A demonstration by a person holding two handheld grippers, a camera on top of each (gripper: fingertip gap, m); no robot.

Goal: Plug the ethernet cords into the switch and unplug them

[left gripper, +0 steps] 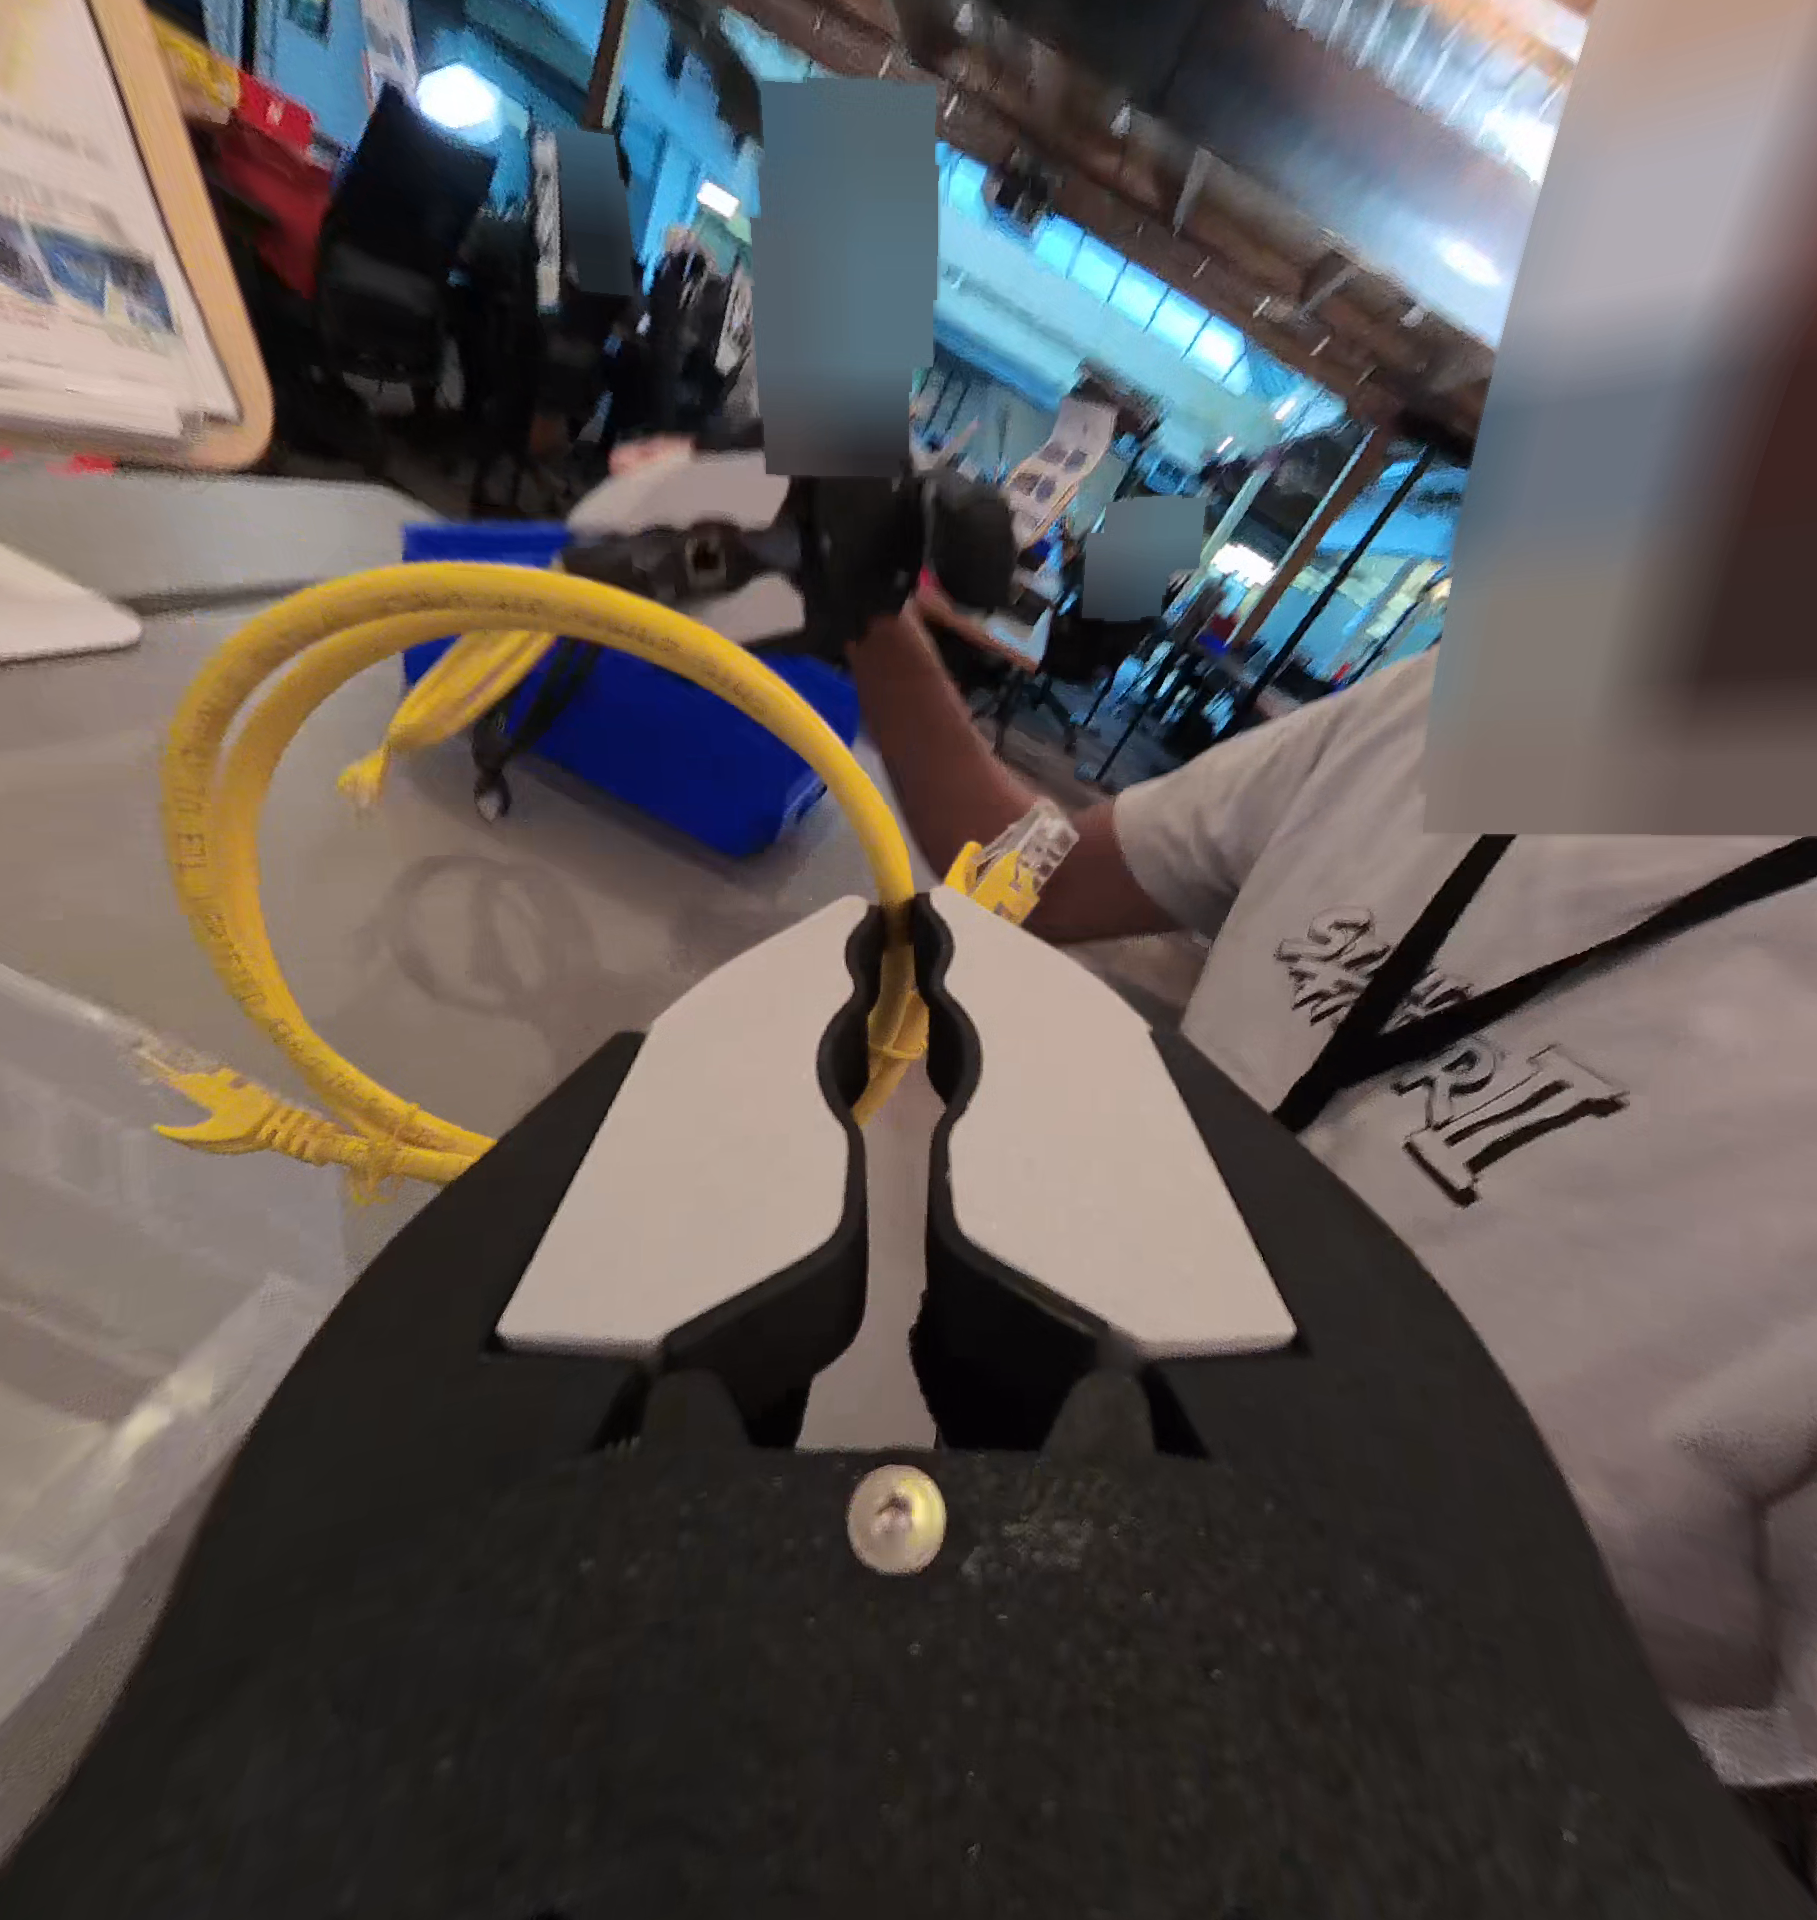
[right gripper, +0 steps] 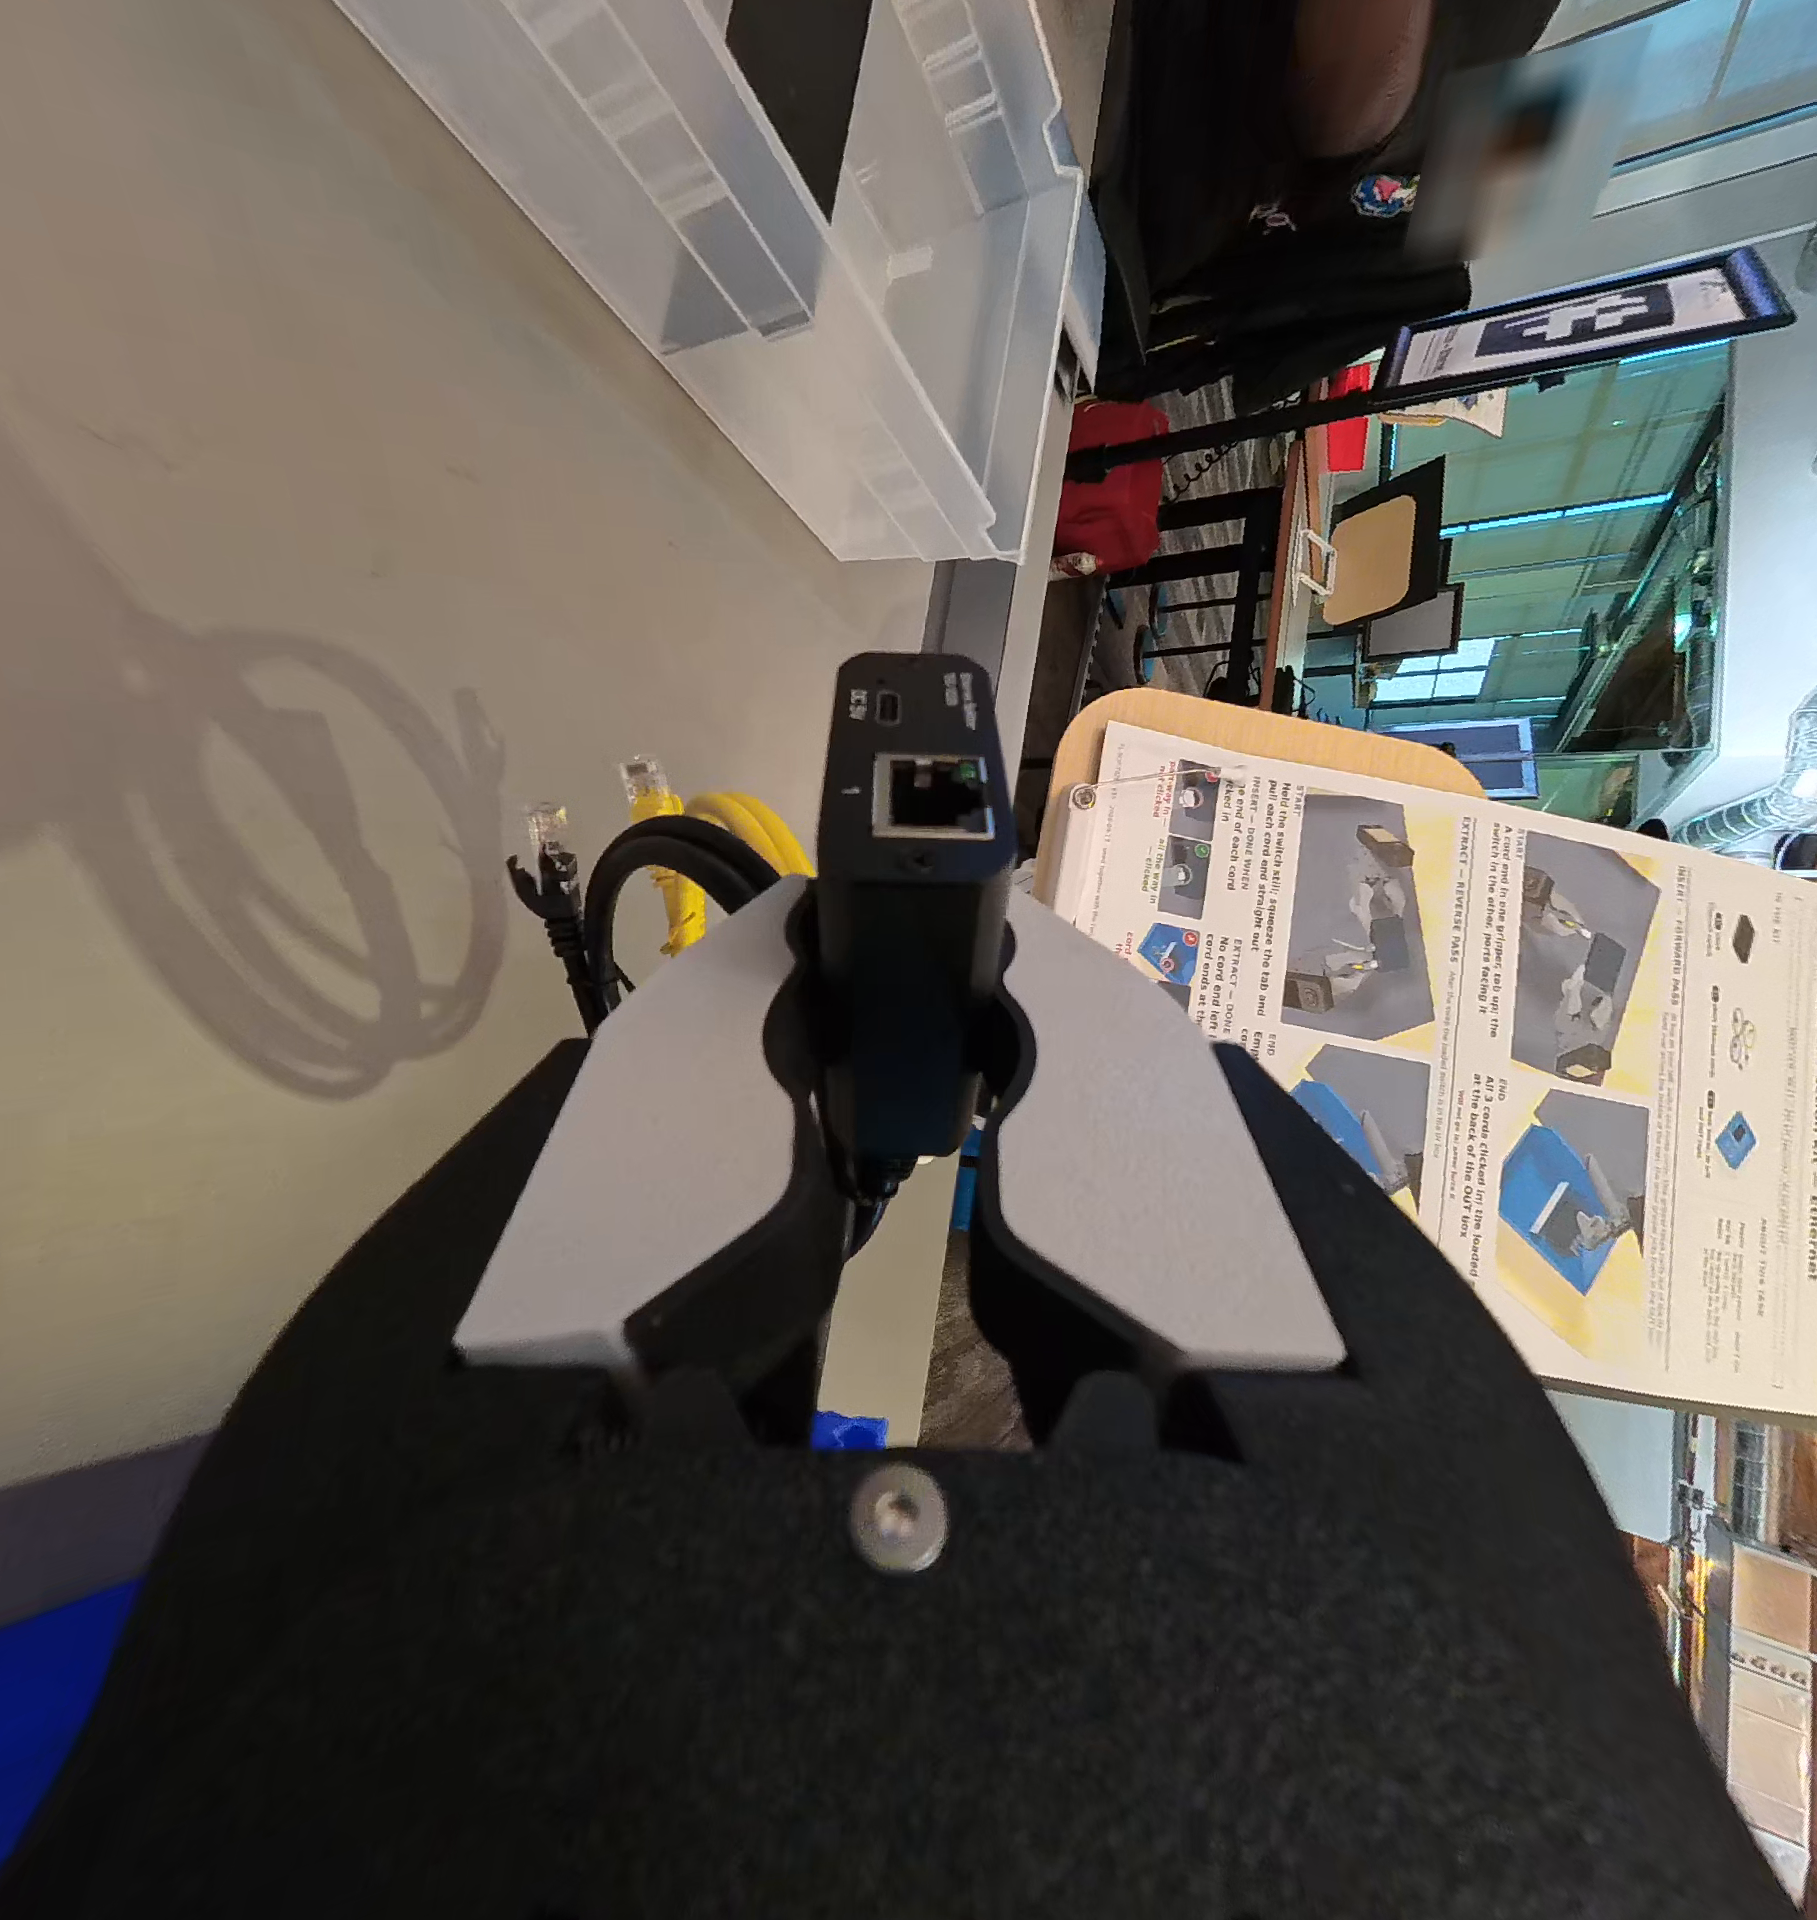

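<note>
- Left claw (left gripper: 899, 920): pressed almost together, black pads pinching a yellow ethernet cord (left gripper: 862, 769) near one end; the cord's clear plug (left gripper: 1034, 842) juts out just past the right fingertip.
- Yellow ethernet cord, remainder: arcs up and over to the left in a bundled loop above the grey counter (left gripper: 104, 831); another plug end (left gripper: 229, 1122) hangs at the lower left of the loop.
- Blue bin (left gripper: 675, 748): stands on the counter beyond the loop.
- Right claw (right gripper: 909, 925): pinching the black switch (right gripper: 914, 935) by its long sides, pads against the casing on both sides; the switch stands out forward past the fingertips.
- Switch, end face: one ethernet port (right gripper: 935, 800) with nothing in it, and a smaller socket above it.
- Switch, in the left wrist view: seen far off (left gripper: 696, 561), raised above the blue bin in the other claw.
- Cords beside the switch in the right wrist view: a black cord (right gripper: 634, 862) with a clear plug (right gripper: 545, 831), and a yellow coil (right gripper: 748, 831) with its plug (right gripper: 639, 779), hanging to the left of the claw.
- Clear plastic trays (right gripper: 779, 260): at the counter's edge.
- Printed instruction sheet (right gripper: 1455, 1039): on a wooden board, right of the switch.
- Person: white shirt (left gripper: 1506, 1039) with a black lanyard, close on the right of the left claw.
</note>
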